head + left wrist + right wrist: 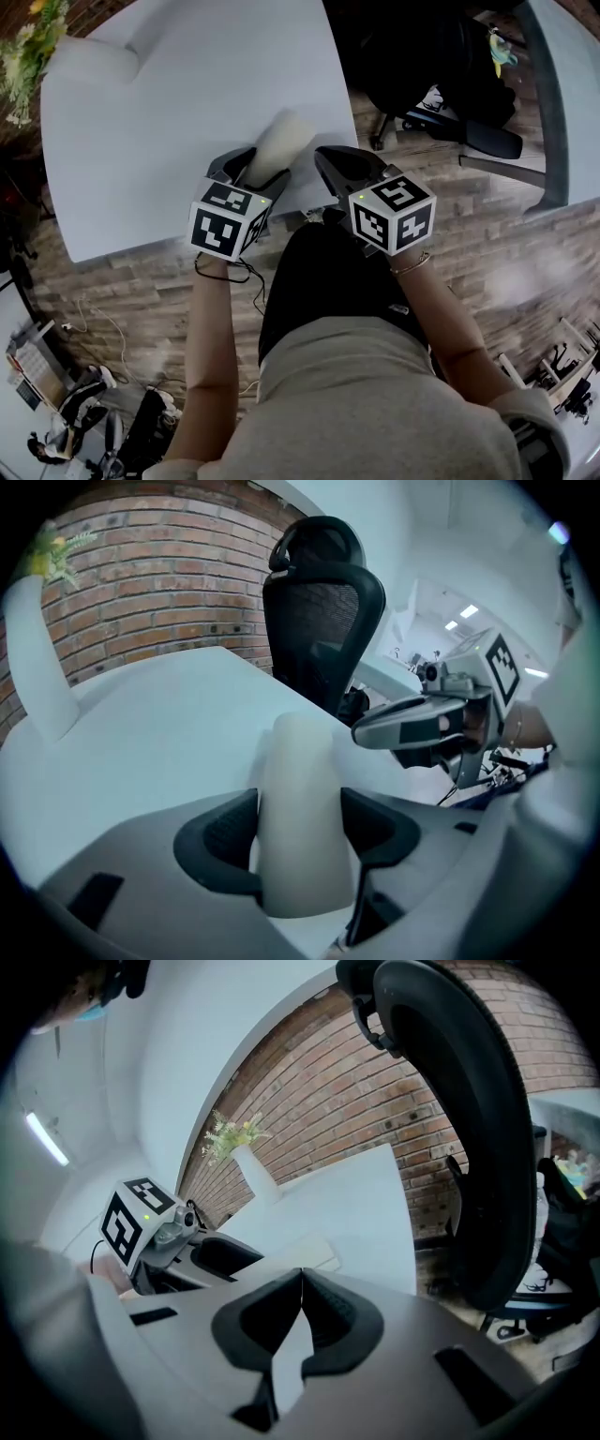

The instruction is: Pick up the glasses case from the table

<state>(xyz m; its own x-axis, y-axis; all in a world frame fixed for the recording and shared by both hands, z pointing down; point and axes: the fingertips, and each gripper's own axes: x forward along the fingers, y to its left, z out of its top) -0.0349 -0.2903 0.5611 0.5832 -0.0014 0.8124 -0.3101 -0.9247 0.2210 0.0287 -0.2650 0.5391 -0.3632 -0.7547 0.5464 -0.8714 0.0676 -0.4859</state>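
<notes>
The glasses case point(281, 139) is a pale cream, rounded oblong lying on the white table point(178, 103) near its front edge. My left gripper point(255, 174) straddles its near end. In the left gripper view the case point(300, 799) fills the gap and both dark pads point(225, 841) rest against its sides. Just right of the case, my right gripper point(330, 167) is over the table's edge, shut and empty. Its pads point(323, 1316) meet in the right gripper view, where the case point(302, 1249) shows beyond them.
A white vase point(92, 58) with flowers stands at the table's far left. A black office chair point(441, 66) is at the right, beyond the table's corner, and a second table point(562, 103) lies further right. Brick-patterned floor lies below the edge.
</notes>
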